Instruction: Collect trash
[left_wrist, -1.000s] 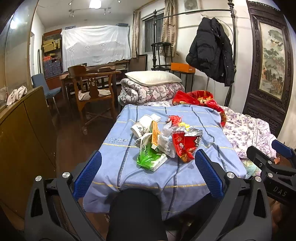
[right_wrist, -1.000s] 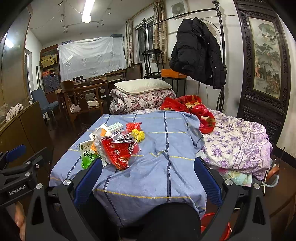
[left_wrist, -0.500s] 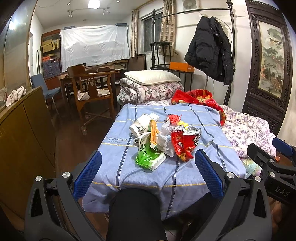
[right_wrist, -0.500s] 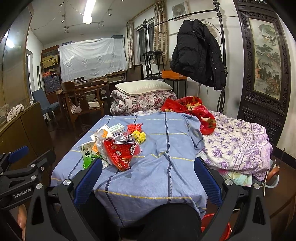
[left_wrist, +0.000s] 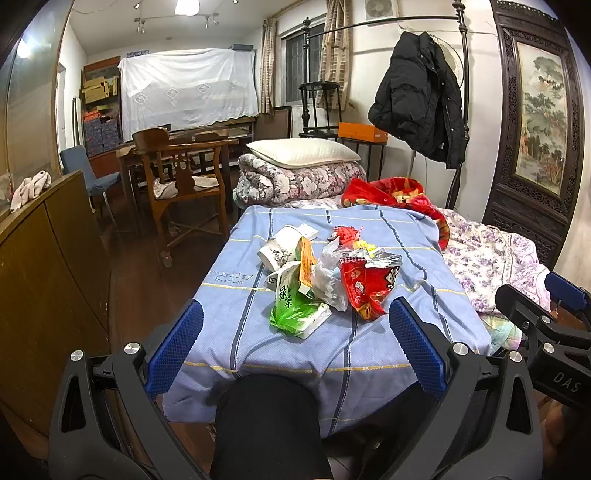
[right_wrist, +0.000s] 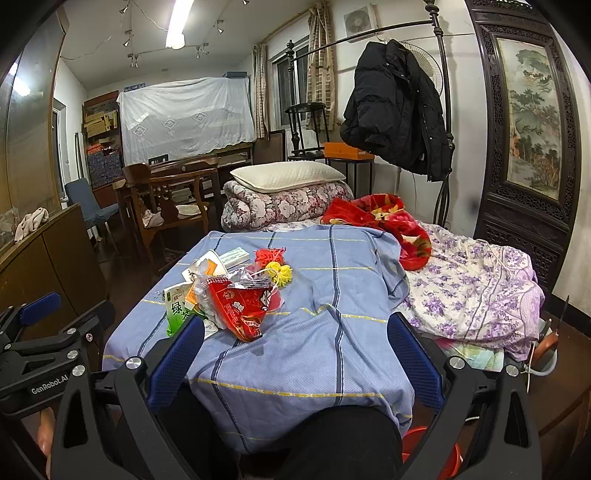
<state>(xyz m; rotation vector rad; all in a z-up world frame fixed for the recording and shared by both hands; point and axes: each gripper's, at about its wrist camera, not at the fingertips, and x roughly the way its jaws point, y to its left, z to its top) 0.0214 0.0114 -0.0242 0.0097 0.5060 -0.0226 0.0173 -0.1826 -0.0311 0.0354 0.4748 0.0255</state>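
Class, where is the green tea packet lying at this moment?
In the left wrist view the green tea packet lies on the blue bedsheet, at the trash pile's near-left edge, beside the red snack bag.

Crumpled wrappers (left_wrist: 325, 280) heaped, green packet (left_wrist: 291, 306) nearest; blue bedspread (left_wrist: 243, 332)

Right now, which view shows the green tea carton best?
Left wrist: the green tea carton lies whole and centred between the open jaws. In the right wrist view, that carton sits far left, partly hidden by a jaw.
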